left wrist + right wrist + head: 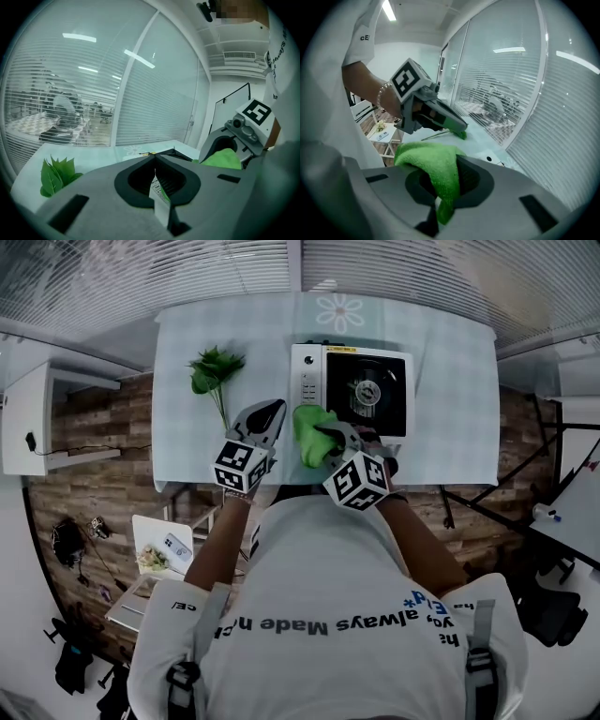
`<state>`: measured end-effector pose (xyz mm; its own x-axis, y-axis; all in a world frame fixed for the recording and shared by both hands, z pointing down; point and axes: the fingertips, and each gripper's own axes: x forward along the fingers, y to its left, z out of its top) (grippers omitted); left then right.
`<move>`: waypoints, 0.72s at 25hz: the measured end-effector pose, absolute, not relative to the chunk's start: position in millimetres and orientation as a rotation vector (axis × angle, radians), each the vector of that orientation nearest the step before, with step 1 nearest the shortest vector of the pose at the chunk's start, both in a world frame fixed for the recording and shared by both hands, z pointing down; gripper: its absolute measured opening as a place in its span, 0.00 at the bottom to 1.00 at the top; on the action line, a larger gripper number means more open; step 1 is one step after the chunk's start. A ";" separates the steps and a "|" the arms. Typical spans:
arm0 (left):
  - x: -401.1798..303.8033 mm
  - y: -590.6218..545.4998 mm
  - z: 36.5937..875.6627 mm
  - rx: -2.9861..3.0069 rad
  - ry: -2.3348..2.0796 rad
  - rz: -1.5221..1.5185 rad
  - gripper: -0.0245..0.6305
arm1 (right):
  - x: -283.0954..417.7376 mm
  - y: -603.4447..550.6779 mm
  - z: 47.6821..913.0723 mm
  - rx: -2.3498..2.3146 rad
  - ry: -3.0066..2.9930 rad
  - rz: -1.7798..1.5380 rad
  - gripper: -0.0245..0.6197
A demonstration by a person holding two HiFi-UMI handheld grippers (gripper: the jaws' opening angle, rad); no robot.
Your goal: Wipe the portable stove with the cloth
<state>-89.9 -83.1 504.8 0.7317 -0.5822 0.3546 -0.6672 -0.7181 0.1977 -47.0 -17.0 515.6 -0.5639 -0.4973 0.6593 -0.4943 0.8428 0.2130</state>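
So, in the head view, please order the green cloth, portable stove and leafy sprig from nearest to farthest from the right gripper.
1. Green cloth, in the right gripper's tongs.
2. Portable stove, just ahead.
3. Leafy sprig, far left.

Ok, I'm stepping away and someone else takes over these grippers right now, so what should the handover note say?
Left gripper: jaws together. A white printed slip shows in their seam; I can't tell what it is.
Right gripper: shut on the green cloth, which hangs bunched from the jaws.
Portable stove: on the table. In the head view the cloth overlaps its front-left corner; contact can't be told.
Done: cloth is in hand.
Left: wipe the stove. Nothing shows whether any of it has been wiped.
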 end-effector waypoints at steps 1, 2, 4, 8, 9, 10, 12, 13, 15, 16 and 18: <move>-88.3 -83.6 507.9 2.626 -0.963 0.397 0.06 | -52.6 -10.8 519.3 0.710 -2.270 0.004 0.07; -86.4 -84.2 511.8 2.629 -0.950 0.411 0.06 | -57.2 -5.4 524.9 0.701 -2.271 0.016 0.07; -81.0 -85.2 521.3 2.634 -0.919 0.440 0.06 | -63.7 3.5 540.3 0.683 -2.264 0.041 0.07; -67.0 -85.9 541.9 2.639 -0.841 0.495 0.06 | -72.3 18.0 576.3 0.629 -2.237 0.081 0.07; -63.2 -85.2 546.6 2.636 -0.821 0.504 0.06 | -73.5 21.9 584.9 0.613 -2.227 0.087 0.07; -59.5 -84.2 550.7 2.633 -0.803 0.512 0.06 | -74.3 25.7 593.0 0.597 -2.217 0.090 0.07; -53.1 -82.7 557.1 2.629 -0.775 0.525 0.06 | -75.0 32.1 607.0 0.569 -2.198 0.092 0.07; -50.7 -82.6 559.9 2.628 -0.765 0.531 0.06 | -75.2 34.2 612.9 0.560 -2.189 0.094 0.07; -47.9 -83.6 566.0 2.627 -0.749 0.551 0.06 | -75.7 36.8 623.7 0.551 -2.172 0.105 0.07; -46.8 -84.4 569.7 2.626 -0.742 0.566 0.06 | -75.9 37.6 628.7 0.551 -2.164 0.113 0.07; -43.5 -86.2 577.8 2.626 -0.723 0.607 0.06 | -76.1 38.5 637.7 0.551 -2.151 0.121 0.07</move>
